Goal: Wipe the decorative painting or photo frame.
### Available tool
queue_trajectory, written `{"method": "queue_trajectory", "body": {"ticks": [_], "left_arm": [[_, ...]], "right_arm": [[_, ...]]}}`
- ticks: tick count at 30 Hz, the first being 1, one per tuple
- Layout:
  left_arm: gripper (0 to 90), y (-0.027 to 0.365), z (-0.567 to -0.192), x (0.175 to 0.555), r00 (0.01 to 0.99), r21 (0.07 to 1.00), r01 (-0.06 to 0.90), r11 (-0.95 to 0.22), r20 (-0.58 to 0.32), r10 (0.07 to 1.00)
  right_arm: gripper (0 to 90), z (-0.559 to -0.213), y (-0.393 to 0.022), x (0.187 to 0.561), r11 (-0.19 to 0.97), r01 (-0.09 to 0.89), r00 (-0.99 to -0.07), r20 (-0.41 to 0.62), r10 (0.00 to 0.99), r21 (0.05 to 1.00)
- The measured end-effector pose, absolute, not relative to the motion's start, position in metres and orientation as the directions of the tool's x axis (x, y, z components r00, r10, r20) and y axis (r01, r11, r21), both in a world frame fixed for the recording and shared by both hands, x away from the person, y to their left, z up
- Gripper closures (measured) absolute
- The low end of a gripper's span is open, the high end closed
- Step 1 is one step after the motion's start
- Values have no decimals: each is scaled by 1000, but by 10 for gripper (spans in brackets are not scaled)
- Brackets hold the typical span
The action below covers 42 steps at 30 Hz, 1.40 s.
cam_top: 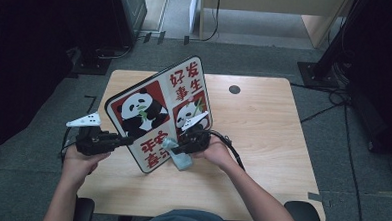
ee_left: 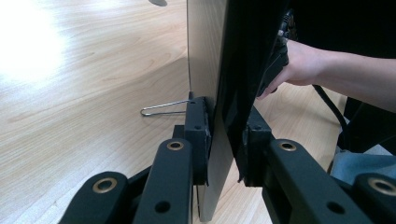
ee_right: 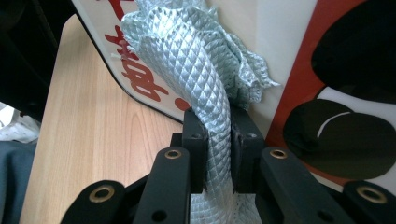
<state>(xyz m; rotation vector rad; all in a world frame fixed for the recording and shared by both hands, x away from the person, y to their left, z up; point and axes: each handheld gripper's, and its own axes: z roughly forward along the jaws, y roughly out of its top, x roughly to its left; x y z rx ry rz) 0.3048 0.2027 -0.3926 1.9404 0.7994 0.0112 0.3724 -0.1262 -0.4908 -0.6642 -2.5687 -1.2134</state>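
Two grips on: L gripper (cam_top: 127,140) is clamped on the panda board's (cam_top: 154,108) edge, propping it tilted on the table (cam_top: 263,123); R gripper (cam_top: 175,148) pinches the pale-blue cloth (ee_right: 201,60) between its jaws. Key relation, we judge: cloth sits directly ahead of the R jaws, bunched against the printed face, near the board's lower edge. Long axis of the cloth runs along the jaws. R hand nearer, so wiping falls to it.
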Motion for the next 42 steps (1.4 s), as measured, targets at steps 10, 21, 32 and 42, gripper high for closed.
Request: {"method": "queue_trajectory", "body": {"ticks": [10, 21, 32, 42], "left_arm": [[778, 202, -393, 305, 779, 801, 528, -282, -325, 536], [777, 202, -393, 305, 778, 800, 531, -279, -329, 535], [776, 203, -393, 305, 779, 800, 531, -279, -331, 532], [776, 203, -393, 305, 780, 800, 530, -280, -330, 532]], "right_arm": [[799, -474, -124, 373, 560, 504, -863, 396, 312, 657], [799, -417, -113, 376, 543, 438, -899, 341, 276, 717], [799, -345, -94, 386, 510, 371, -928, 285, 241, 776], [798, -294, -72, 390, 510, 287, -955, 199, 221, 811]]}}
